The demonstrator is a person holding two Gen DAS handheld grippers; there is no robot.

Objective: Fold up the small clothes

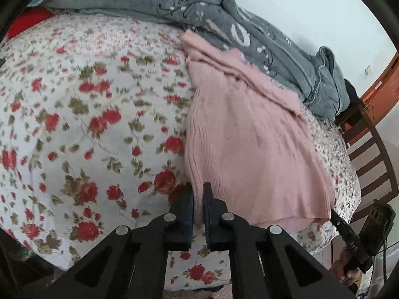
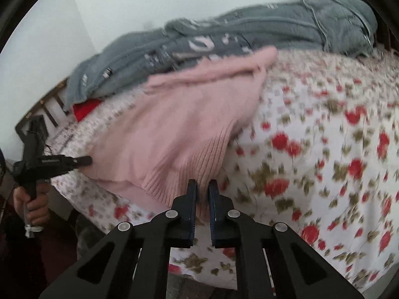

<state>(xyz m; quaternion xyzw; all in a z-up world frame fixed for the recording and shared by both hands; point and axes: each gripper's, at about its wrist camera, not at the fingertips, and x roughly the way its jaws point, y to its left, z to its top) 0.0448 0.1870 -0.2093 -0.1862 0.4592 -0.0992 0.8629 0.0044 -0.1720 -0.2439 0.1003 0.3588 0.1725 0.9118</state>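
Hem corners of the fuzzy pink knit sweater [image 1: 249,134] are pinched, left gripper [image 1: 198,199] and right gripper [image 2: 203,196] both nearly closed on ribbing at bottom centre; next, probably lift and fold toward the collar.

Not much lettering on offer here. The crumpled grey quilted blanket [image 1: 224,25], running across the top of the left wrist view, carries large white characters towards the upper right, one looking like a rounded "e" or "a", too creased to make a word. In the right wrist view the same white marks sit top centre, blurred. Small pale print shows on the other black handheld gripper [image 1: 349,239], lower right of the left wrist view, too small to read.
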